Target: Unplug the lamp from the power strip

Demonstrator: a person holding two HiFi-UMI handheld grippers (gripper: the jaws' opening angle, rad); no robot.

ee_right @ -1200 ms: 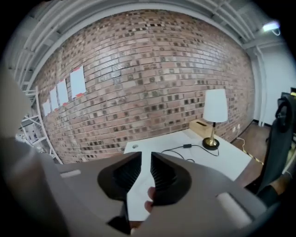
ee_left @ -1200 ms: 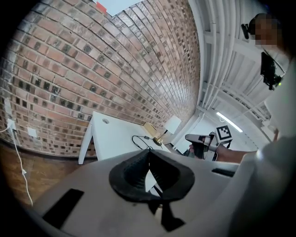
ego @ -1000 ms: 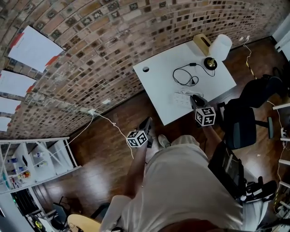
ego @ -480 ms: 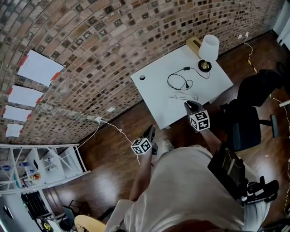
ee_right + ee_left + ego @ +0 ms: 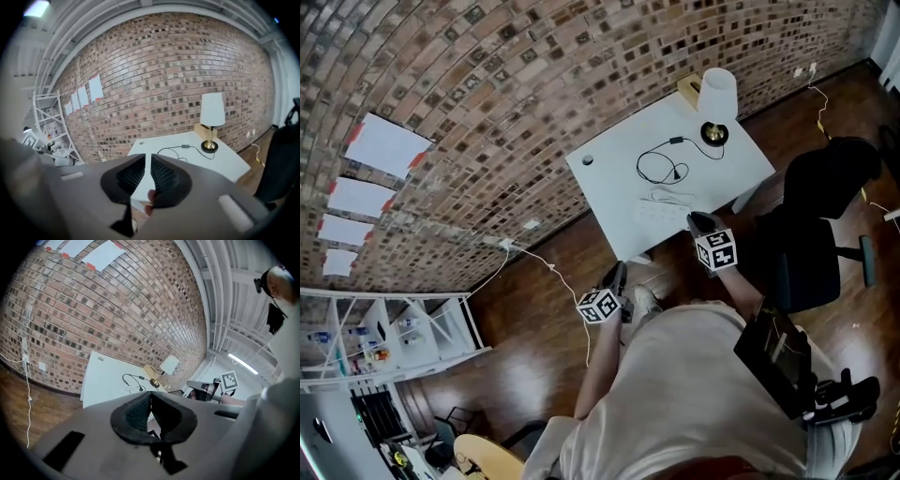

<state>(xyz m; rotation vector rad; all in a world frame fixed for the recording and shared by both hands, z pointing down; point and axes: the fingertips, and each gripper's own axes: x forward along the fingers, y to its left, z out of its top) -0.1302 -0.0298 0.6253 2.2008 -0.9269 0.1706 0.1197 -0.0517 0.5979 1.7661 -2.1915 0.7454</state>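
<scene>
You have stepped up to the desk (image 5: 609,192), so the right gripper (image 5: 697,222) now hangs over the desk's near edge, just beside the power strip (image 5: 661,212). The left gripper (image 5: 619,277) trails short of the desk, jaws pressed together on nothing. The right jaws have just been closing to a thin gap, also empty, so you will likely need to spread them before taking the plug. The lamp (image 5: 717,92) stands at the desk's far corner, its cord (image 5: 640,166) looped mid-desk, and unplugging hasn't begun.

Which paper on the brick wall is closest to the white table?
The end paper, topmost in the head view; the other papers sit farther from the table.
</scene>
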